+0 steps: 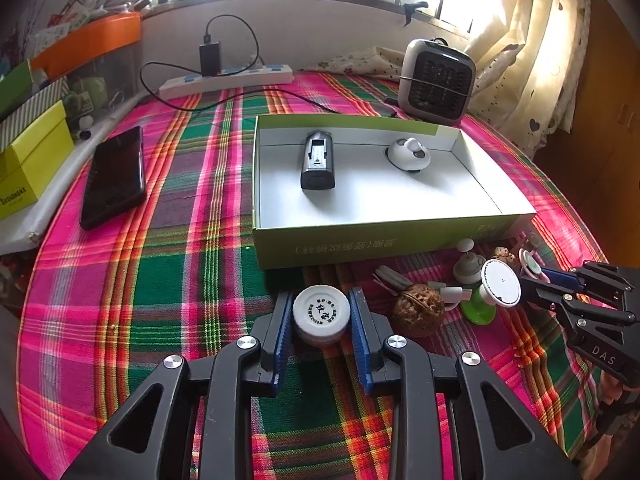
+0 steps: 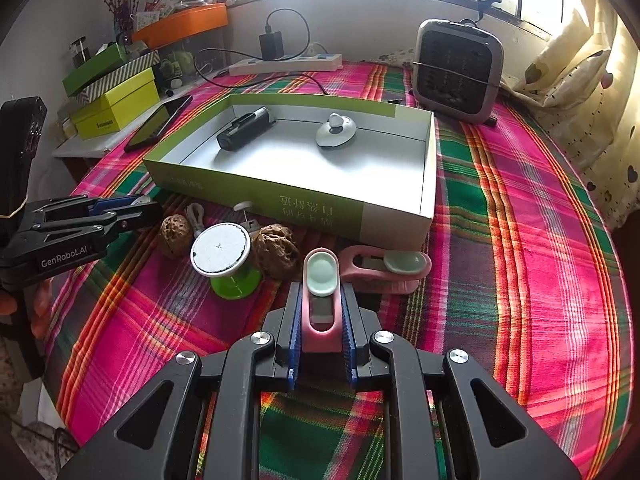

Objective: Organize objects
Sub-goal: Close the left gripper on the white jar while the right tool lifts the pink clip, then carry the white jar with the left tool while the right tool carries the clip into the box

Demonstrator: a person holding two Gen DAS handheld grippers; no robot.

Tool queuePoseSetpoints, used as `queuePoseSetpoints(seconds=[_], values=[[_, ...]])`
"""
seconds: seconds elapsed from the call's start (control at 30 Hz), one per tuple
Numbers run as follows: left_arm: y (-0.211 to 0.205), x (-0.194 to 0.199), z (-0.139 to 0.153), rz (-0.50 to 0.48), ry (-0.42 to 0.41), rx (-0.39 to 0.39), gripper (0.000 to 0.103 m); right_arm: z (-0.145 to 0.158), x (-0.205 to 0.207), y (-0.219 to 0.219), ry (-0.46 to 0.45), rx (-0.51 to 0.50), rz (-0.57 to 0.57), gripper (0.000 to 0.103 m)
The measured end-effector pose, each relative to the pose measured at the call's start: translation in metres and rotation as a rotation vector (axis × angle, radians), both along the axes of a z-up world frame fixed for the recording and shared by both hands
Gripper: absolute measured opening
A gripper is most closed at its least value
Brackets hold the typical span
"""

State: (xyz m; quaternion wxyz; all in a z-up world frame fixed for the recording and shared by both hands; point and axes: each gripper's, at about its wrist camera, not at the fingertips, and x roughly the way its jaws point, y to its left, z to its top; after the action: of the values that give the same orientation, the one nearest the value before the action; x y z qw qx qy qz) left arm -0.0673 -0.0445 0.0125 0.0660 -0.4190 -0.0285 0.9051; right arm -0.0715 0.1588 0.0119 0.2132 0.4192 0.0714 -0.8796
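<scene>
Two fisheye views, each taken from a camera mounted just behind a gripper and looking forward along its two fingers, low and close over the plaid-covered surface (image 1: 172, 240). The left wrist view faces the window wall from the near left, with the left gripper (image 1: 320, 312) filling its lower edge. The right wrist view faces the same wall from slightly further right, with the right gripper (image 2: 322, 304) in its foreground. Both views share the open green box (image 1: 280, 248) at mid-distance, the small heater (image 1: 438, 80) and the power strip (image 1: 228, 78) behind it. Each view also catches the opposite gripper at its side margin.
</scene>
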Motion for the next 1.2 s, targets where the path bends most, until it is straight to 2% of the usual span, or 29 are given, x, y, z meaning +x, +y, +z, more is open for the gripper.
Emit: queuePoseSetpoints(seconds=[0.53, 0.9, 1.2], values=[[0.007, 0.001, 0.03, -0.02, 0.053, 0.0, 0.025, 0.023, 0.0, 0.003, 0.026, -0.053, -0.01, 0.018], [0.017, -0.028, 0.047, -0.05, 0.079, 0.019, 0.025, 0.046, -0.02, 0.003, 0.065, -0.061, -0.049, 0.018], [0.027, -0.061, 0.045, -0.083, 0.071, 0.015, 0.025, 0.048, -0.055, 0.003, 0.047, -0.06, -0.087, 0.018]])
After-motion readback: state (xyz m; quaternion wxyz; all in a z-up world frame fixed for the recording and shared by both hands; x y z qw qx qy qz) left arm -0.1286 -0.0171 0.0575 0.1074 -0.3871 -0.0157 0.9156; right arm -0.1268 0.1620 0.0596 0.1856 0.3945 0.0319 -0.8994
